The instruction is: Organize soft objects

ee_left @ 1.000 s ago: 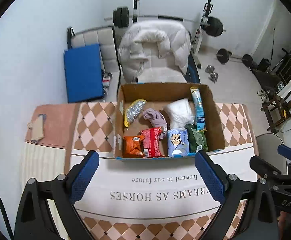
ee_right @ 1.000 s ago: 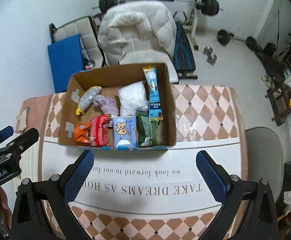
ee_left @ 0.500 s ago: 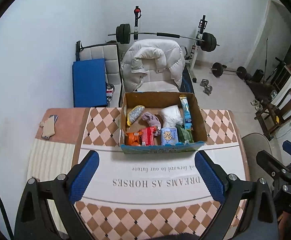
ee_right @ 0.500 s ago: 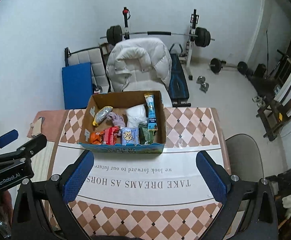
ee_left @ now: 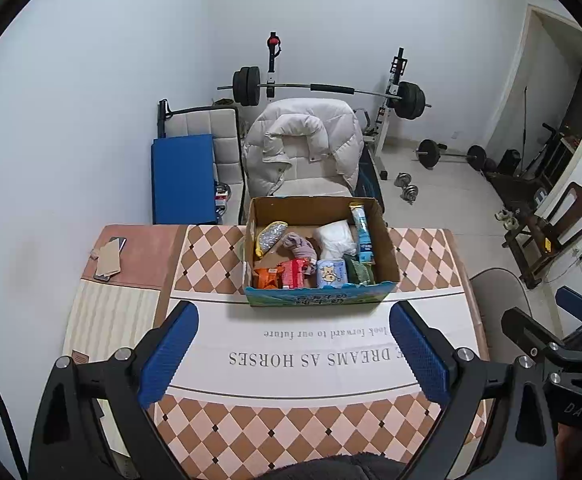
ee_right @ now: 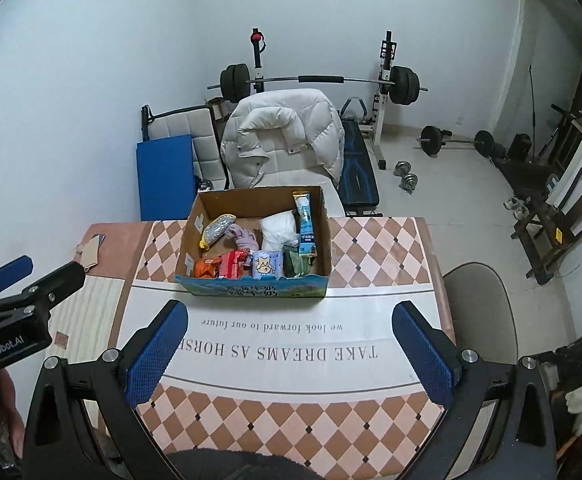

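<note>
One cardboard box (ee_left: pixel 319 300) on table (ee_left: pixel 219 264), soft packets upright inside, grippers clear

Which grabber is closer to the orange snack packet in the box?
Left, though only slightly. The orange packet sits in the box's near-left corner. The left gripper hovers open in front of it; the right gripper, also open, hovers farther toward the box's right side.

My jaws wear ribbed blue rubbery pads (ee_left: pixel 169 353) on matt black plastic. The box (ee_left: pixel 319 300) is plain brown cardboard; my bench's checkered cover (ee_left: pixel 291 432) looks smooth, faintly glossy.
</note>
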### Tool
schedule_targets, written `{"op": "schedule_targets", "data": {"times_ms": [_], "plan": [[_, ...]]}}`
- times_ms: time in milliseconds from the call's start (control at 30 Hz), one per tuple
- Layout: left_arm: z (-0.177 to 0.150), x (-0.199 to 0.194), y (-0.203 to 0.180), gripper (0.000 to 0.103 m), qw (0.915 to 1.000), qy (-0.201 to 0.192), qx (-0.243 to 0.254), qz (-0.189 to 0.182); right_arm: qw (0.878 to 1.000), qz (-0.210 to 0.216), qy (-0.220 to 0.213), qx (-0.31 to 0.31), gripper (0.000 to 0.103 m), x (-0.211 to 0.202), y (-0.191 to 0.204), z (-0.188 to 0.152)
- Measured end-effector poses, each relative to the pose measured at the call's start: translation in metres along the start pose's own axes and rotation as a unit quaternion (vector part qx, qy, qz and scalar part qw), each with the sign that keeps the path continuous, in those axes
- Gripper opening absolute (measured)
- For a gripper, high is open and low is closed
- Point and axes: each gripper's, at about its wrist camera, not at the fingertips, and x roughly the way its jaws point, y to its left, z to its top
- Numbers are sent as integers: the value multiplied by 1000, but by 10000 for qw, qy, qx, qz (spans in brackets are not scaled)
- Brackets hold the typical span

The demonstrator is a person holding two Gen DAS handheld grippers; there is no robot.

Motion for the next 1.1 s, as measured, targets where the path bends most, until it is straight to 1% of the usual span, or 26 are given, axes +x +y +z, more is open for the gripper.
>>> {"op": "schedule_targets", "data": {"times_ms": [133, 333, 400, 467, 567, 733, 867, 1100], "plan": [[-2, -4, -2, 98, 10000, -24, 1, -29, 10000, 6, -56, -57, 103, -11, 1, -1], [0, -1, -2, 98, 9999, -119, -34, 96, 9994, -252, -226, -24, 103, -16, -6, 4], [1, 7, -1, 99, 9999, -117, -52, 99, 9993, -262, -264, 5, 103, -12, -8, 8], [2, 15, -1, 103, 9999, -46, -32, 147, 9993, -272, -237, 31, 103, -3, -10, 12], [4, 24, 0, 103, 9995, -95, -26, 298, 9993, -298, -230, 59, 103, 8, -10, 16], [9, 36, -1, 103, 9992, -94, 22, 399, 9986, -434, -287, 31, 103, 22, -12, 24], [12, 42, -3, 103, 9991, -84, 46, 420, 9979, -562, -331, -10, 103, 33, -13, 33], [18, 50, -4, 103, 9992, -40, 55, 401, 9974, -617, -365, 18, 103, 44, -12, 43]]}}
